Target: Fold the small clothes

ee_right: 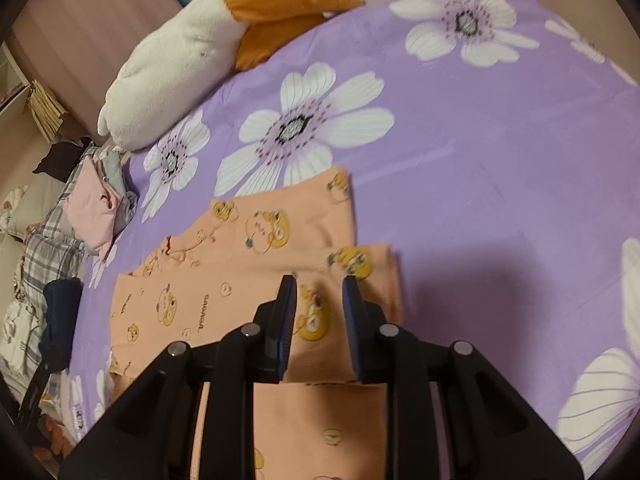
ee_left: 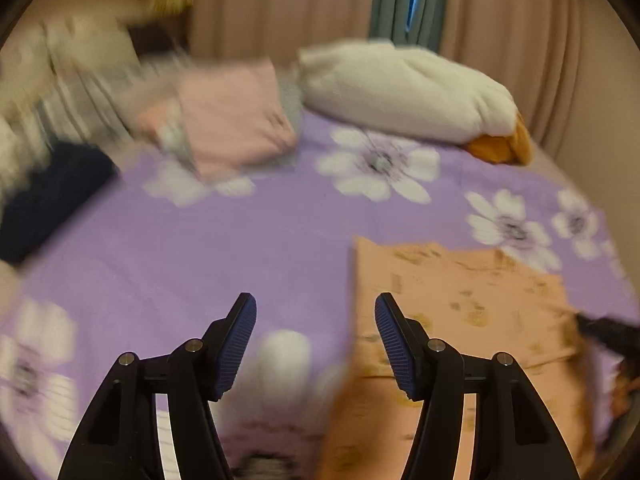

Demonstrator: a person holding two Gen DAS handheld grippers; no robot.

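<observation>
A peach garment (ee_right: pixel 240 280) printed with yellow bears lies partly folded on the purple flowered bedsheet (ee_right: pixel 480 160). My right gripper (ee_right: pixel 320 284) hovers over its right part, jaws a narrow gap apart, and the cloth shows flat below between the fingers. In the blurred left wrist view the same garment (ee_left: pixel 460 292) lies at the lower right. My left gripper (ee_left: pixel 316 304) is open above the sheet (ee_left: pixel 240 240), just left of the garment's edge, with nothing between its fingers.
A white plush duck (ee_right: pixel 172 68) with orange bill lies at the bed's far side. A folded pink cloth (ee_left: pixel 236 120), a navy garment (ee_left: pixel 52 196) and plaid fabric (ee_right: pixel 52 240) are piled along the left. Curtains hang behind the bed.
</observation>
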